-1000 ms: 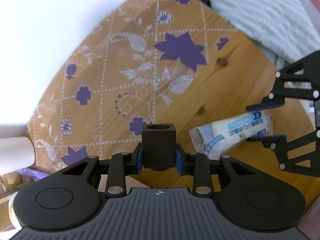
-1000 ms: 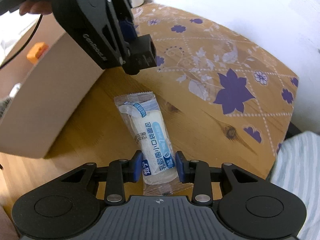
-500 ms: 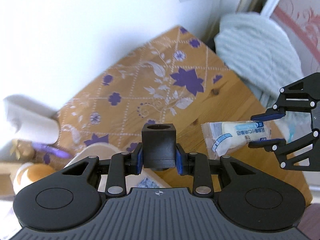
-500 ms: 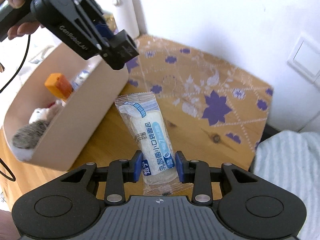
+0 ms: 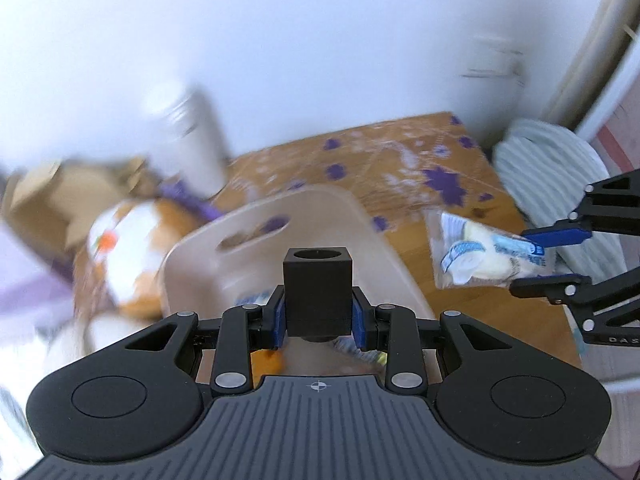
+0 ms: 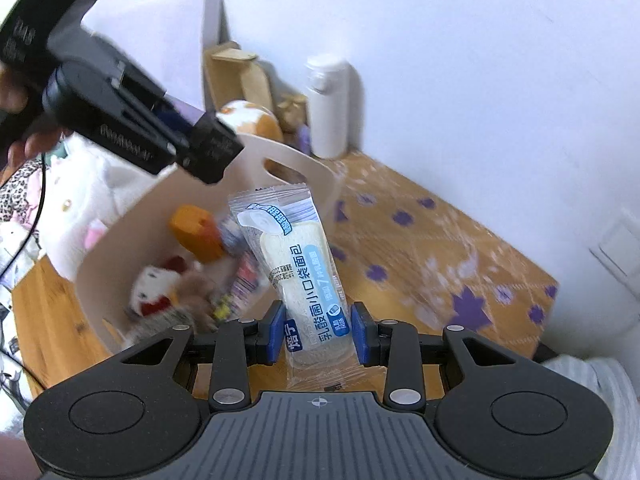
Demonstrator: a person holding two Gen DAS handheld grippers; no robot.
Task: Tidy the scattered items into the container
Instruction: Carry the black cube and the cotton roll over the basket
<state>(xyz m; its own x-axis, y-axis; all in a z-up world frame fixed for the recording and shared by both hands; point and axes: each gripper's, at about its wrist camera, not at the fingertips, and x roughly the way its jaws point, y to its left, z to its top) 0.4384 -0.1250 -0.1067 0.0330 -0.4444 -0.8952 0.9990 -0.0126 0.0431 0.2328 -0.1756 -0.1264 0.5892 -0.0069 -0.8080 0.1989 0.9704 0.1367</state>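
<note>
Right claw [image 6: 318,338] pinching clear-wrapped bread packet [image 6: 296,276] centre frame, over beige plastic bin [image 6: 120,240]; light, squashy, slippery film, so grip mid-body. Left claw [image 5: 318,316] clamping rigid black cube [image 5: 317,292].

Right gripper [image 6: 318,338] jaws clamped on bread packet [image 6: 298,272] above beige bin [image 6: 316,172], left gripper [image 6: 210,152] holding black block [image 6: 212,148] over it.

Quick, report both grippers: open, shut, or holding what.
Left gripper: shut on a small black cube-shaped block with a round hole.
Right gripper: shut on a clear plastic-wrapped bread packet with blue print.
</note>
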